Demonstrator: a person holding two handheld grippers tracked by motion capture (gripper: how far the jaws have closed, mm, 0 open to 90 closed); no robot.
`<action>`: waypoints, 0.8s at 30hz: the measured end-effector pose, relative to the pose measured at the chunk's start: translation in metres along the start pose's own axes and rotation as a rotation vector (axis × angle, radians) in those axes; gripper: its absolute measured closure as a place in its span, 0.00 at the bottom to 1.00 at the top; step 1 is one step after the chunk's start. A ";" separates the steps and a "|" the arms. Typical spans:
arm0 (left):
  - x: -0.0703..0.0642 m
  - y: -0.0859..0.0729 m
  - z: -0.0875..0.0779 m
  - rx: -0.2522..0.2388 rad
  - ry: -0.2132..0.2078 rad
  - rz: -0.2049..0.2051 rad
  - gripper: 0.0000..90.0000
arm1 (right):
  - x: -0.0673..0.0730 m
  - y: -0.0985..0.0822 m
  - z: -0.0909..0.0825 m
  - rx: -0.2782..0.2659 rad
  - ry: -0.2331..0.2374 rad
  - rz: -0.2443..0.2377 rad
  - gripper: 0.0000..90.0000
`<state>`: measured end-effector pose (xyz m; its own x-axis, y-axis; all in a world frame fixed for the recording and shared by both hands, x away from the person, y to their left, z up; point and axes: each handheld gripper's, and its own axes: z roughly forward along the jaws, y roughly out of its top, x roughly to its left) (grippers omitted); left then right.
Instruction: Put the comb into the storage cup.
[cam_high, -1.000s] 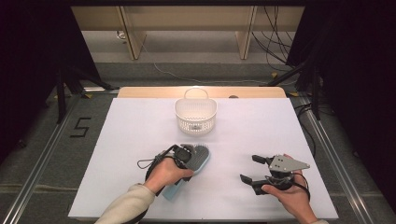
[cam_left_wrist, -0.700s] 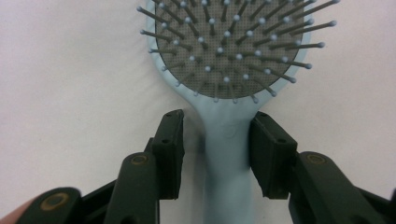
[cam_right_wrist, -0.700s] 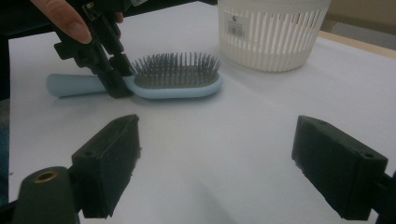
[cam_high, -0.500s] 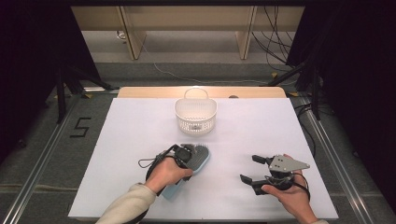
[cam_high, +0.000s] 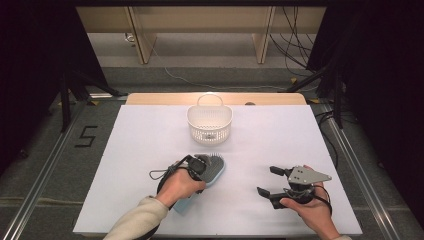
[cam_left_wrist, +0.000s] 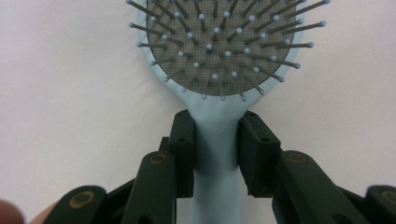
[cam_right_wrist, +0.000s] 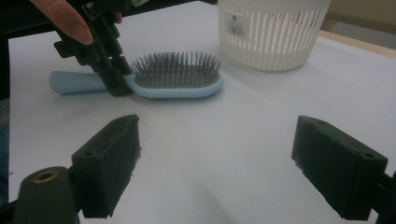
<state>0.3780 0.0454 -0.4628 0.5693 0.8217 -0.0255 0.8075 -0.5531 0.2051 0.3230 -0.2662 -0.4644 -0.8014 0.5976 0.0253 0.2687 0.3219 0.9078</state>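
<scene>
The pale blue hairbrush (cam_left_wrist: 212, 93) is lying bristles-up on the white surface (cam_high: 125, 150), in front of the white basket (cam_high: 210, 124). My left gripper (cam_left_wrist: 215, 151) has just been closing, its jaws now pressing the handle's neck. My right gripper (cam_right_wrist: 217, 161) is hovering nearby, jaws wide and holding nothing.

Lab-style recording bay: white-topped table (cam_high: 150, 150), black curtains (cam_high: 30, 75), loose floor cables (cam_high: 295, 45), number marked on floor (cam_high: 86, 136).
</scene>
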 end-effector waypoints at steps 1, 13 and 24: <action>0.000 0.000 0.000 0.000 -0.001 -0.001 0.76 | 0.000 0.000 0.000 0.000 0.000 0.000 0.18; 0.001 -0.001 0.000 -0.005 -0.006 0.008 0.77 | 0.000 0.000 0.000 -0.004 -0.001 0.008 0.18; 0.000 -0.003 0.000 -0.019 -0.002 0.025 0.77 | 0.000 0.000 -0.001 -0.004 0.002 0.010 0.18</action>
<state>0.3758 0.0471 -0.4629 0.5898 0.8072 -0.0219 0.7897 -0.5709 0.2247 0.3227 -0.2667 -0.4642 -0.7998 0.5992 0.0348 0.2743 0.3133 0.9092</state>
